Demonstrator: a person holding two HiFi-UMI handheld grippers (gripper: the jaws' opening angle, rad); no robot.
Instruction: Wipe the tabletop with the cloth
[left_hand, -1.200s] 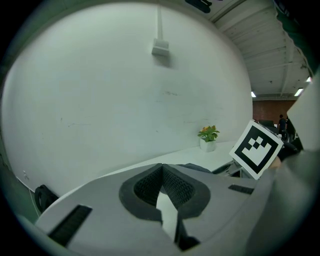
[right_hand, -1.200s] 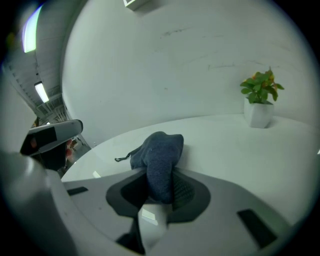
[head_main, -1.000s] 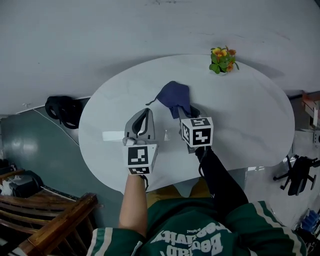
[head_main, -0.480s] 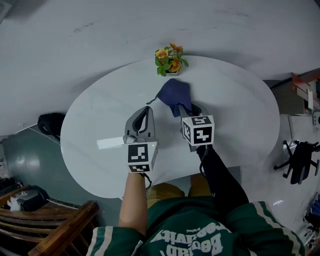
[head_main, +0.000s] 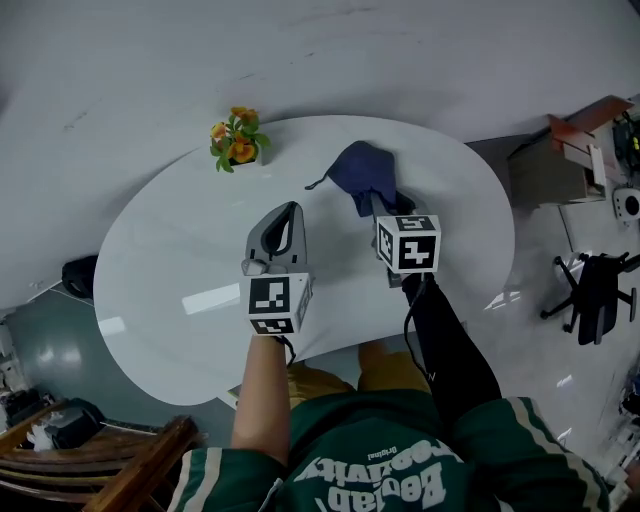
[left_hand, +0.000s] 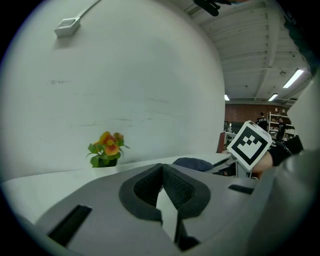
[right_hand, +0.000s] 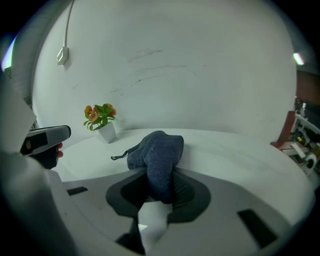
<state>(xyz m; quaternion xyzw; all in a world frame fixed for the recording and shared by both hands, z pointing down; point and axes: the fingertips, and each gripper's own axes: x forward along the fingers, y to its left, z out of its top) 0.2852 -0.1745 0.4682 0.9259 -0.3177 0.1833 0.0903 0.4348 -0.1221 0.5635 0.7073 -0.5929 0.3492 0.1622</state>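
— What's the biggest thing in front of you?
— The white oval desk (head_main: 160, 270). The potted flowers (head_main: 236, 137) stand on it near its far edge, close to the wall.

— And your two tools?
— My left hand-held gripper (head_main: 288, 208) is over the desk, nearer to me than the flowers and a little to their right. Its jaws are pressed together with nothing between them. My right hand-held gripper (head_main: 388, 205) is further right of the flowers, and its jaws are clamped on the cloth.

— Where does the cloth lie?
— The dark blue cloth (head_main: 362, 170) is bunched on the desk, well to the right of the flowers and about as far back as they are. Its near end runs up between my right jaws. A thin loop sticks out of it on the side facing the flowers.
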